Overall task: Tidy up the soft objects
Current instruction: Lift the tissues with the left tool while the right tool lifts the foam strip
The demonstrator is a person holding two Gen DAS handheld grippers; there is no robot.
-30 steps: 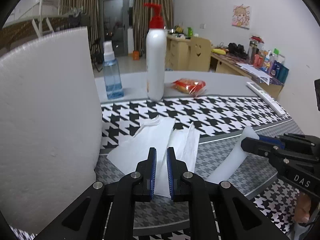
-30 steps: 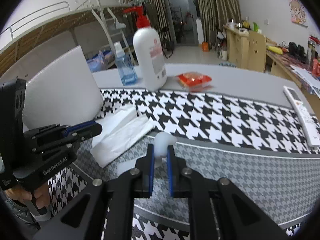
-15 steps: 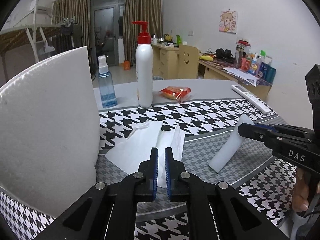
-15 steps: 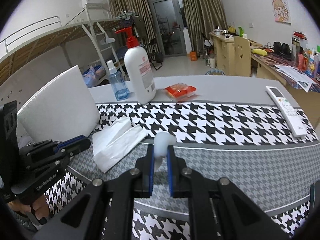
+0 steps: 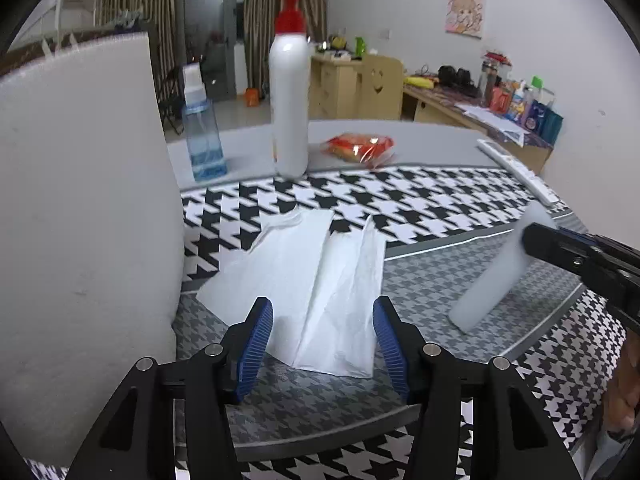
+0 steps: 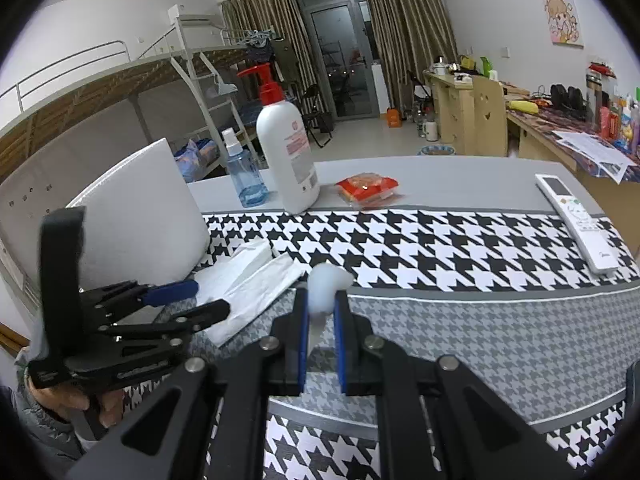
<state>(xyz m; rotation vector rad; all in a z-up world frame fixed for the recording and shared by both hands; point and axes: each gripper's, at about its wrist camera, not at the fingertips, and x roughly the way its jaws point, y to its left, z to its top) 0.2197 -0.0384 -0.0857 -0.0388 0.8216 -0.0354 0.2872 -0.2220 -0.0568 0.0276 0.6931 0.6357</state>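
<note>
**Tissue sheets let go, foam strip still pinched**

The tissue sheets (image 5: 316,280) lie flat on the houndstooth tablecloth (image 5: 420,208), at about 12 o'clock from the left gripper (image 5: 323,334) and just ahead of its blue pads. The jaws of that gripper have just been opening: a second ago they stood almost together over the paper, and now they stand moderately wide, either side of the near edge of the sheets, with the pads clear of the paper. I judge this as either a release after straightening or a fresh reach to take the stack.

The tissue is thin, creased and slightly ruffled at its far corners, two overlapping layers that would slide and crumple easily. At 9 o'clock from it stands a large white foam block (image 5: 80,200), dimpled and curved at the edge, just beside the sheets.

At 3 o'clock the right gripper (image 6: 322,320) is clamped narrowly on a white foam strip (image 6: 326,284), squashed where the pads bite, its rounded top bulging above them; its lower end appears to rest on the cloth.

Farther off, around 12 o'clock, a hard pump bottle (image 5: 289,100), a blue spray bottle (image 5: 202,132) and a crinkly red snack packet (image 5: 360,147) stand on the grey table (image 5: 432,144).
</note>
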